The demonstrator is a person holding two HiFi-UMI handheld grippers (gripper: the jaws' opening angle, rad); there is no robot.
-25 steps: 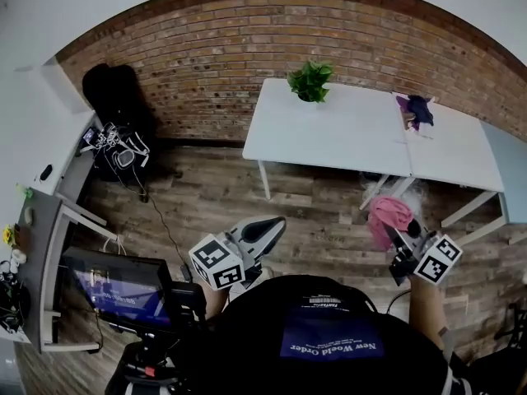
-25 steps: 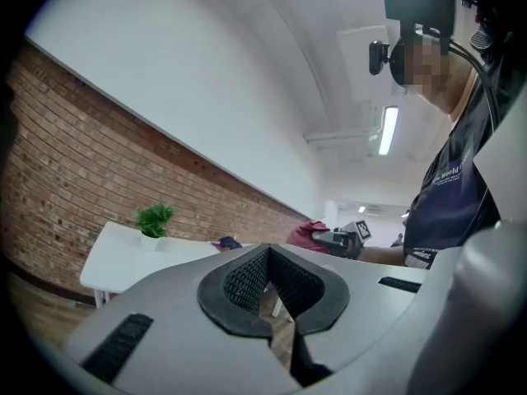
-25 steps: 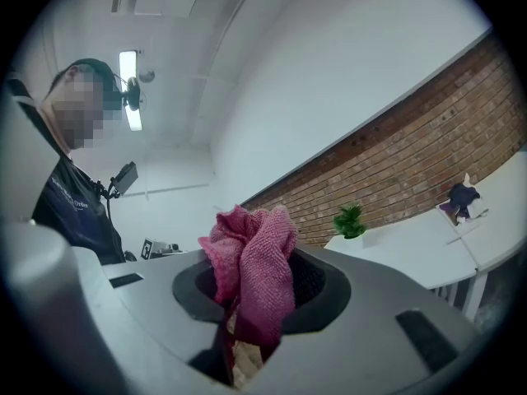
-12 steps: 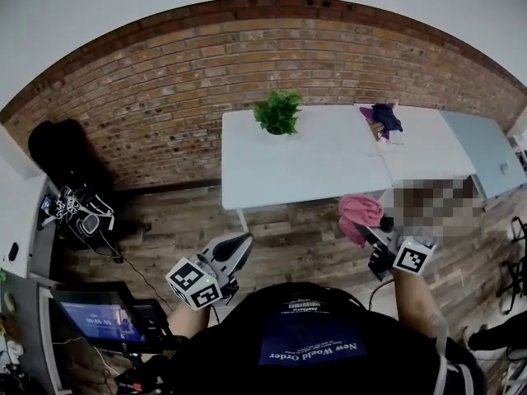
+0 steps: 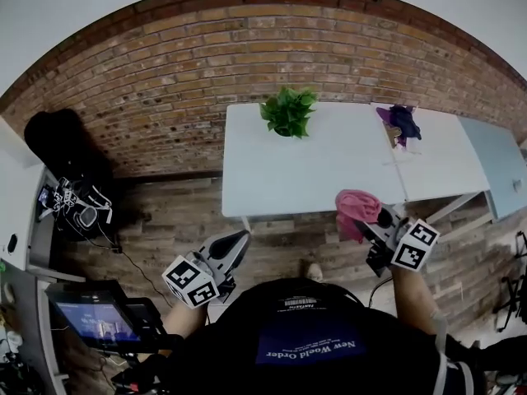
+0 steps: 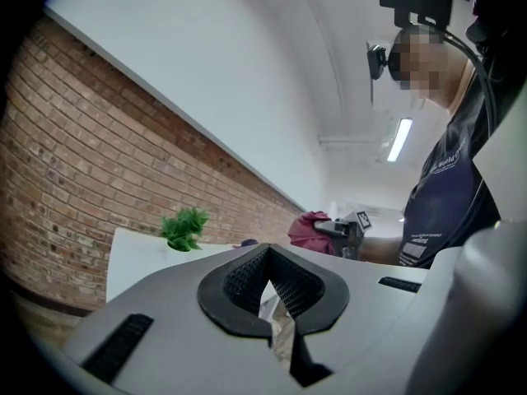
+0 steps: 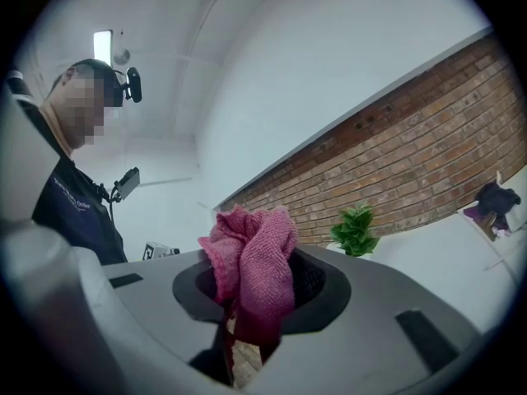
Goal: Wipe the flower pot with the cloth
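A green plant in a white flower pot (image 5: 289, 113) stands near the back edge of a white table (image 5: 329, 167) against the brick wall; it also shows as the small plant (image 6: 185, 228) and the plant (image 7: 356, 230). My right gripper (image 5: 368, 218) is shut on a bunched pink cloth (image 5: 356, 207), held in the air in front of the table; the cloth (image 7: 249, 271) spills out of the jaws. My left gripper (image 5: 233, 245) hangs lower left over the floor, shut with nothing in it.
A pile of purple and dark cloths (image 5: 400, 123) lies at the table's right back. A grey table (image 5: 497, 164) adjoins on the right. A black bag (image 5: 58, 151) and cables sit by the wall at left; a screen (image 5: 97, 322) stands at lower left.
The view swung, so the table now sits nearer and more central. My right gripper with the pink cloth has risen slightly toward the table's front edge. The left gripper has barely moved.
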